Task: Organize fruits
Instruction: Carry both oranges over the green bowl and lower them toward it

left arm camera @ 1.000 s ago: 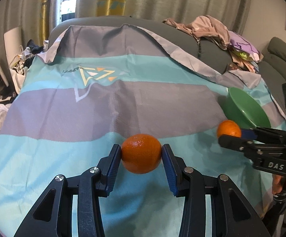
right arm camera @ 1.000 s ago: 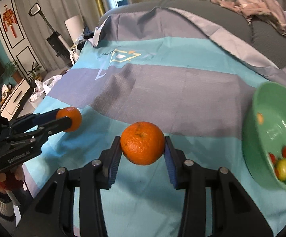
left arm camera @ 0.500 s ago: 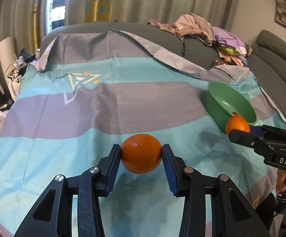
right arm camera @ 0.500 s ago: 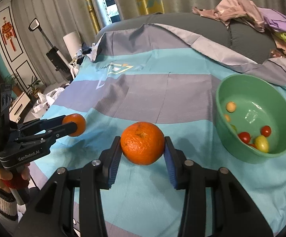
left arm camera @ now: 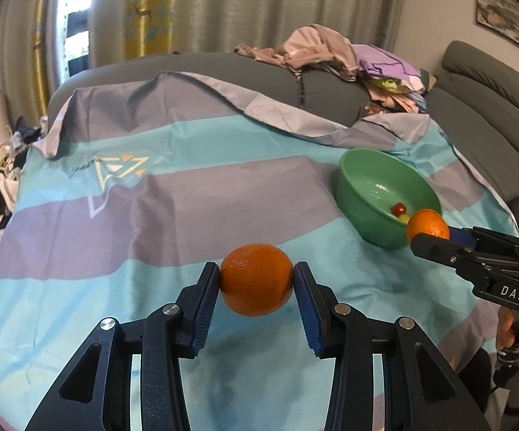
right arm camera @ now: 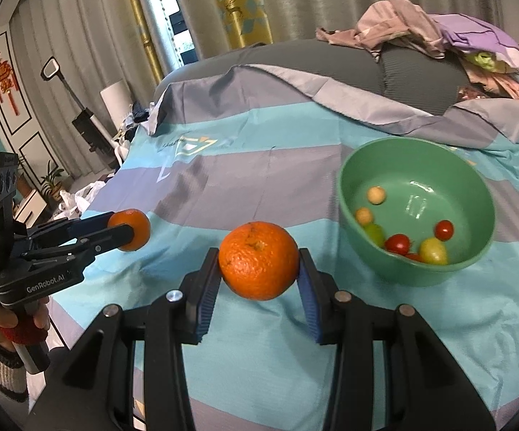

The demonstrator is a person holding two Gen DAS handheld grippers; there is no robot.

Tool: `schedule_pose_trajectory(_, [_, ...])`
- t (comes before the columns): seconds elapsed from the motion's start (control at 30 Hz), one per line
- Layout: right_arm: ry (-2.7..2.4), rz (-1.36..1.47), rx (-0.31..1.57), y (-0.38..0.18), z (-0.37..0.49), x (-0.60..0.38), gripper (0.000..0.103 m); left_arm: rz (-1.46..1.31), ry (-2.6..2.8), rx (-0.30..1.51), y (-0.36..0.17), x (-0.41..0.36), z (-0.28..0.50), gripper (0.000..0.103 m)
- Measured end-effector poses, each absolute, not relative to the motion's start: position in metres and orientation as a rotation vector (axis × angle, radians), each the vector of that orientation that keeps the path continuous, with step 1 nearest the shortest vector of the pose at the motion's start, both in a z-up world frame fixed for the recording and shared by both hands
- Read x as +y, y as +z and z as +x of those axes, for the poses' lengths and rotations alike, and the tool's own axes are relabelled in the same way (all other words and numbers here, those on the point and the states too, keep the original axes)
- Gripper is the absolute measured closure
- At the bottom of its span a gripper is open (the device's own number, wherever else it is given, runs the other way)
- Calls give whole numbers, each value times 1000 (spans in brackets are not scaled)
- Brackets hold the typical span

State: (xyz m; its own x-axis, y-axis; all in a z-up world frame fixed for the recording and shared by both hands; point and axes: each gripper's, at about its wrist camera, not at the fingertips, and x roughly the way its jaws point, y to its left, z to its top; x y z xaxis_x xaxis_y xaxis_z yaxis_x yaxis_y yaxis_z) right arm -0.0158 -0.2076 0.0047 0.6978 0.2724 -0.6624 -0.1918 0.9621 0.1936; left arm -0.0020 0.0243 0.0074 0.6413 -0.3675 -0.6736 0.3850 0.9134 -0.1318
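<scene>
My left gripper (left arm camera: 257, 282) is shut on an orange (left arm camera: 256, 279) and holds it above the striped cloth. It also shows in the right wrist view (right arm camera: 130, 230), at the left. My right gripper (right arm camera: 259, 264) is shut on a second orange (right arm camera: 258, 260), held above the cloth left of the green bowl (right arm camera: 475, 251). The bowl holds several small red, yellow and green fruits (right arm camera: 397, 242). In the left wrist view the bowl (left arm camera: 360, 208) stands at the right, with the right gripper's orange (left arm camera: 427, 222) in front of its near rim.
A teal and grey striped cloth (left arm camera: 152, 215) covers the surface. Behind it is a grey sofa (left arm camera: 245, 75) with a heap of clothes (left arm camera: 338, 54). Bags and clutter (right arm camera: 90, 190) lie on the floor at the left.
Both grippers have risen and drawn back with their oranges still held. The bowl has come more fully into both views.
</scene>
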Motion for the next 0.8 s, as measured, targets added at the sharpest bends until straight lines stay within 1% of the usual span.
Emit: schedule_pose_trajectory(0.8, [138, 199, 688, 8, -24, -272, 61, 164, -606, 732, 26, -76, 16, 60])
